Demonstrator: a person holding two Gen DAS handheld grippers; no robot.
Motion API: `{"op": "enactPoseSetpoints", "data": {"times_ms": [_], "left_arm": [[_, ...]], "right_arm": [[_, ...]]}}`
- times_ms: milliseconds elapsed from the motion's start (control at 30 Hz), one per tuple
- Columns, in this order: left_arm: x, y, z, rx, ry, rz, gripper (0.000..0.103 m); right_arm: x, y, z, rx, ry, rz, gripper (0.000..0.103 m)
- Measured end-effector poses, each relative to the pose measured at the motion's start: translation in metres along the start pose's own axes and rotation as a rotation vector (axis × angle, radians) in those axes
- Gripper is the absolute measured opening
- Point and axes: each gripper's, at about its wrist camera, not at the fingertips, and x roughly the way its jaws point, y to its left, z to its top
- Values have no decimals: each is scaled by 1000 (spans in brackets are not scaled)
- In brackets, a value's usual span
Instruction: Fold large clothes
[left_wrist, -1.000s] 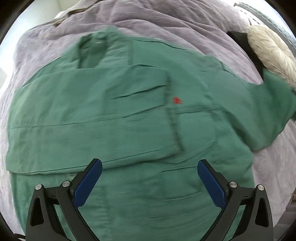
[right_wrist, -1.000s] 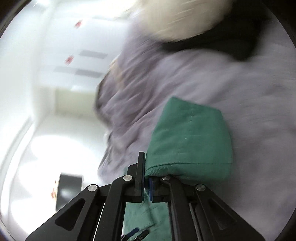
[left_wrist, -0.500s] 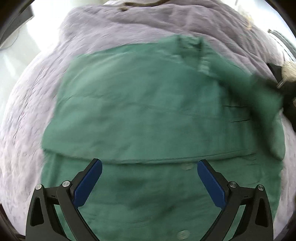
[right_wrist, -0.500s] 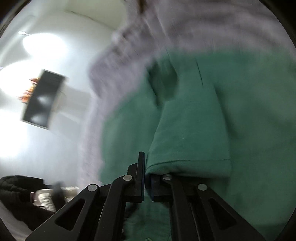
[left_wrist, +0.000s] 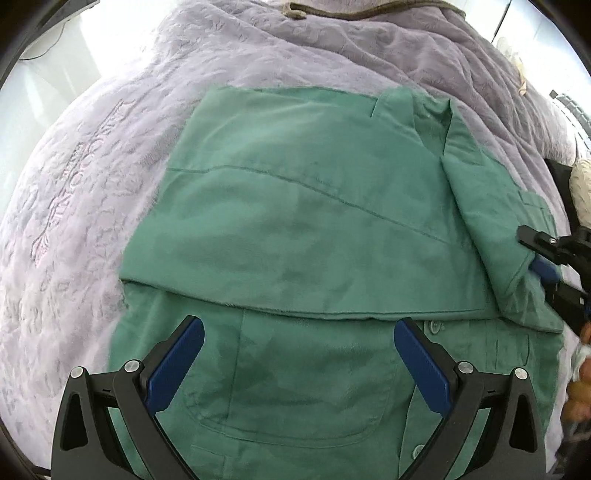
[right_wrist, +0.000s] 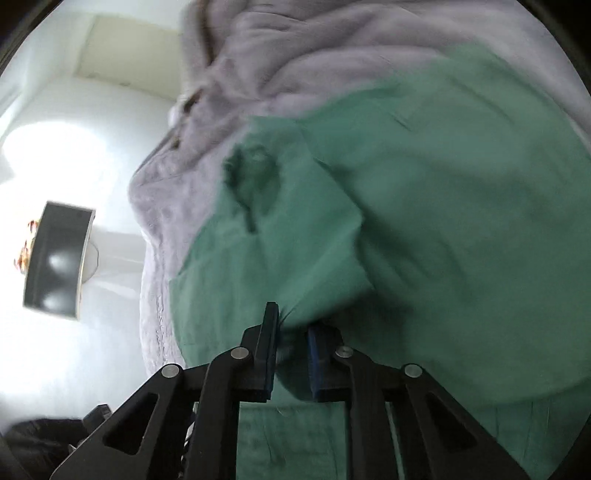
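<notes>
A large green shirt lies on a lilac blanket, its left side folded over the body. My left gripper is open and empty, hovering above the shirt's lower front with its pocket. My right gripper holds the end of the shirt's right sleeve, which lies folded across the body; its jaws have parted a little with cloth still between them. In the left wrist view the right gripper is at the right edge, at the sleeve cuff.
The blanket covers a bed. A black item and a cream fluffy cushion lie at the right edge. In the right wrist view a pale floor and a dark bin are beside the bed.
My right gripper has carried the sleeve from the bed's right side over onto the shirt body, and its jaws have parted slightly. The left gripper has shifted leftwards over the shirt.
</notes>
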Motion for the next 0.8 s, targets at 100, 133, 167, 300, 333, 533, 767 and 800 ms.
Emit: {"op": "enactPoseSetpoints", "data": {"times_ms": [100, 133, 167, 300, 333, 533, 767, 800], "left_arm": [[-9, 14, 3, -11, -27, 3, 103], [-11, 20, 4, -19, -36, 16, 103], [-13, 23, 4, -25, -43, 29, 103], [-12, 42, 2, -50, -32, 65, 103], [-12, 47, 2, -58, -26, 71, 103], [-16, 46, 5, -53, -36, 47, 103], [3, -8, 40, 32, -18, -103, 103], [8, -17, 43, 39, -15, -111, 103]], "right_arm": [[14, 56, -3, -219, 9, -9, 13], [24, 76, -10, -299, 32, -28, 13], [33, 88, -16, -351, 54, -49, 14], [81, 103, -45, -469, 216, -163, 30], [88, 102, -50, -477, 247, -181, 45], [40, 65, -68, -388, 261, -82, 58], [-56, -69, -58, 72, 95, -108, 58], [-67, -87, -56, 146, 58, -116, 58]]}}
